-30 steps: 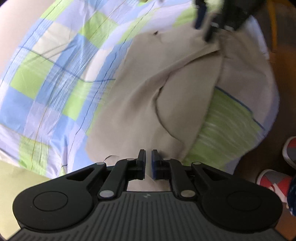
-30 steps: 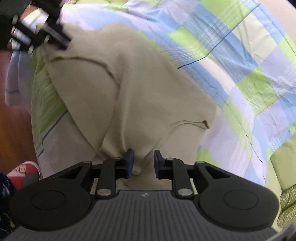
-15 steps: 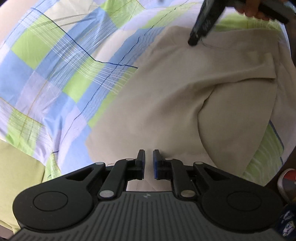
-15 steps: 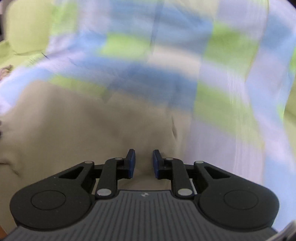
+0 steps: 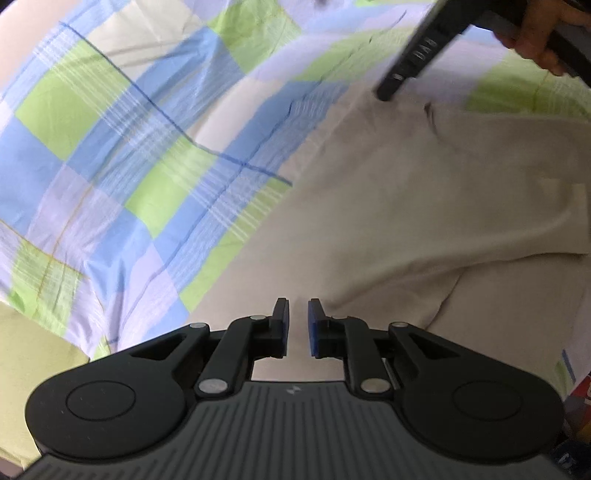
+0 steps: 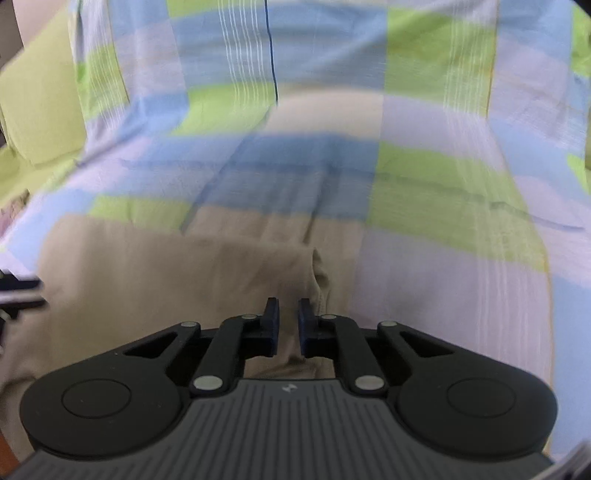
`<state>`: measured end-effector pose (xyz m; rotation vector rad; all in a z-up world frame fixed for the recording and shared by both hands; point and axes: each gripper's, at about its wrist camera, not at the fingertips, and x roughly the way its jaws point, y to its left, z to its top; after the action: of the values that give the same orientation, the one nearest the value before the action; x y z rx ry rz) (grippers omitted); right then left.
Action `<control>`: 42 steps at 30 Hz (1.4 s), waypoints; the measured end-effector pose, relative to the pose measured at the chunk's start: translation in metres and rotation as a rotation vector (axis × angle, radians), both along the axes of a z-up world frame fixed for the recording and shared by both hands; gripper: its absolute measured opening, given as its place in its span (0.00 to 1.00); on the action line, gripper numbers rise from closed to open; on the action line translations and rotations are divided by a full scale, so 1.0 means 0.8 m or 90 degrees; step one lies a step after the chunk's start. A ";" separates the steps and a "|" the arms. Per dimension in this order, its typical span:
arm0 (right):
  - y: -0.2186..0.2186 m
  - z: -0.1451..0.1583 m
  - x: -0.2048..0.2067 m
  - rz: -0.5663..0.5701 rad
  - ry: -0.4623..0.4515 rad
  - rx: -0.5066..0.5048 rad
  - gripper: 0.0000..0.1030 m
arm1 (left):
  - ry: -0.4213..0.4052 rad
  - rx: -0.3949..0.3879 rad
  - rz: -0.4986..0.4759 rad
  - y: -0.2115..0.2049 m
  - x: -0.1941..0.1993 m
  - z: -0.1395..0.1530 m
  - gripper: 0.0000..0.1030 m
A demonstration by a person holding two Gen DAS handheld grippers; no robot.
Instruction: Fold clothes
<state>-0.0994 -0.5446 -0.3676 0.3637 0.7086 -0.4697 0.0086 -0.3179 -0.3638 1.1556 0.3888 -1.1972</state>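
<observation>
A beige garment is seen spread on a bed covered by a checked sheet of blue, green and pale lilac squares. In the left wrist view the cloth fills the right half of the frame, with a folded layer lying over a lower layer near the bottom right. The left hand-held gripper is held just above the near edge of the garment; its 2 blue-padded fingers are parted by a narrow gap and nothing is caught between them. The right hand-held gripper is seen at the top right of that view, held in a hand, its tip just at the far edge of the cloth beside a small dark crease.

In the right wrist view, which is blurred, the garment is seen in the lower left, on the sheet. The right hand-held gripper is also slightly parted, with beige cloth visible behind the gap and a folded ridge just to the right of its fingers; nothing is gripped. A plain green cushion is seen at the upper left
</observation>
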 end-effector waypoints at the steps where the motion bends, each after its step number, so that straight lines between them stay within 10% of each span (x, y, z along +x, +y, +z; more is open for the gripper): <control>1: 0.000 0.003 -0.001 -0.001 -0.014 -0.003 0.08 | -0.001 0.007 -0.003 0.000 0.002 0.000 0.24; 8: -0.021 -0.019 0.009 -0.065 0.010 0.026 0.11 | -0.014 0.036 -0.041 0.002 0.037 0.016 0.25; 15: 0.150 0.046 0.000 -0.034 -0.020 -0.015 0.12 | -0.008 0.043 -0.122 0.005 0.115 0.034 0.25; 21: 0.292 0.009 0.073 -0.092 0.057 0.076 0.12 | 0.057 0.081 -0.264 -0.018 0.182 -0.023 0.28; 27: 0.362 0.034 0.127 -0.299 0.145 -0.012 0.20 | 0.100 0.060 -0.432 -0.005 0.248 0.020 0.31; 33: 0.415 0.047 0.243 -0.233 0.181 -0.102 0.30 | 0.083 0.069 -0.472 0.000 0.296 0.035 0.31; 42: 0.409 -0.019 0.364 -0.141 0.303 -0.292 0.41 | -0.074 0.073 -0.769 0.043 0.306 -0.001 0.33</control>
<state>0.1915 -0.2170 -0.3825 -0.1125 0.9956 -0.9263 0.2537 -0.2837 -0.3647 1.6030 -0.4308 -2.1260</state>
